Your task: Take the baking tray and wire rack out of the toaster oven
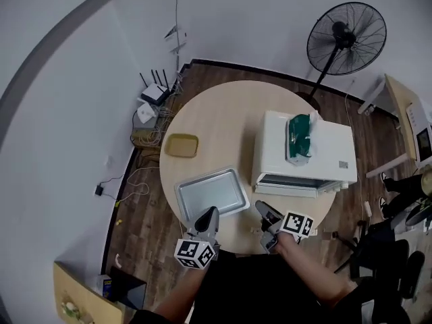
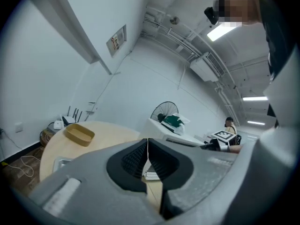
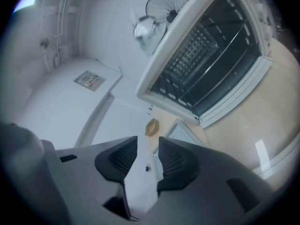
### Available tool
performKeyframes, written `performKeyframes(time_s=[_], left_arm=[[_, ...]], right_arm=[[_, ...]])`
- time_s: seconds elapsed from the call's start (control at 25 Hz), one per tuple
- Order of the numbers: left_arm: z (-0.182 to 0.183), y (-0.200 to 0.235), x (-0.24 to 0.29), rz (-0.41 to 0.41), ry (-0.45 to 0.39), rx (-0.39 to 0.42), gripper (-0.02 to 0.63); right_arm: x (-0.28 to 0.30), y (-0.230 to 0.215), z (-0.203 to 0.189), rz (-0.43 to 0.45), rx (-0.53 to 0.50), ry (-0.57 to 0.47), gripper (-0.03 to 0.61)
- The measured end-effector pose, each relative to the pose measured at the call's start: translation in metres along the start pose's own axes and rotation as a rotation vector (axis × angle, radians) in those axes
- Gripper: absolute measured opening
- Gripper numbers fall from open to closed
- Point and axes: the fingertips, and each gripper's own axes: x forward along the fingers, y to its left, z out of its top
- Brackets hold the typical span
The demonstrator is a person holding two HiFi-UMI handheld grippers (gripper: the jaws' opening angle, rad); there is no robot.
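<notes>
The white toaster oven [image 1: 324, 147] stands on the round table [image 1: 216, 120] with its door [image 1: 291, 185] folded down toward me. In the right gripper view the wire rack [image 3: 194, 50] sits inside the oven [image 3: 161, 69]. The silver baking tray [image 1: 210, 193] lies flat on the table to the oven's left, and its corner shows as the tray [image 3: 180, 131] past the right jaws. My left gripper [image 1: 208, 212] hovers over the tray's near edge, shut and empty, jaws touching in its own view [image 2: 147, 142]. My right gripper [image 1: 260, 207] is in front of the door, open with nothing between its jaws [image 3: 147, 142].
A tan dish [image 1: 182, 145] lies on the table's left side. A green and white bundle [image 1: 299, 137] rests on top of the oven. A standing fan [image 1: 346, 36] is behind the table. Routers and cables [image 1: 152, 100] clutter the floor at the left.
</notes>
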Motion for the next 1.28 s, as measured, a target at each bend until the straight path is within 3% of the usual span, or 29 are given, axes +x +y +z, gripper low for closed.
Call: performKeyframes(time_s=[0.12, 0.28, 0.48, 0.64, 0.8, 1.08, 1.28], left_arm=[[-0.008, -0.037, 0.025, -0.079, 0.035, 0.014, 0.018], [-0.018, -0.087, 0.056, -0.183, 0.074, 0.028, 0.018], [-0.033, -0.155, 0.084, -0.339, 0.13, 0.107, 0.018], [-0.044, -0.195, 0.103, -0.399, 0.151, 0.103, 0.018], [-0.056, -0.22, 0.118, -0.427, 0.168, 0.103, 0.018], [-0.072, -0.242, 0.131, -0.396, 0.18, 0.104, 0.018], [-0.077, -0.248, 0.131, -0.331, 0.16, 0.104, 0.018]], right_arm=[[-0.041, 0.0, 0.032, 0.048, 0.022, -0.13, 0.094], [-0.098, -0.023, 0.066, 0.044, 0.058, -0.302, 0.002], [-0.162, -0.052, 0.089, 0.049, 0.109, -0.459, 0.002], [-0.205, -0.071, 0.103, 0.019, 0.127, -0.547, 0.002], [-0.234, -0.092, 0.11, -0.04, 0.165, -0.597, 0.002], [-0.245, -0.128, 0.113, -0.086, 0.182, -0.562, 0.003], [-0.225, -0.146, 0.125, -0.032, 0.191, -0.511, 0.003]])
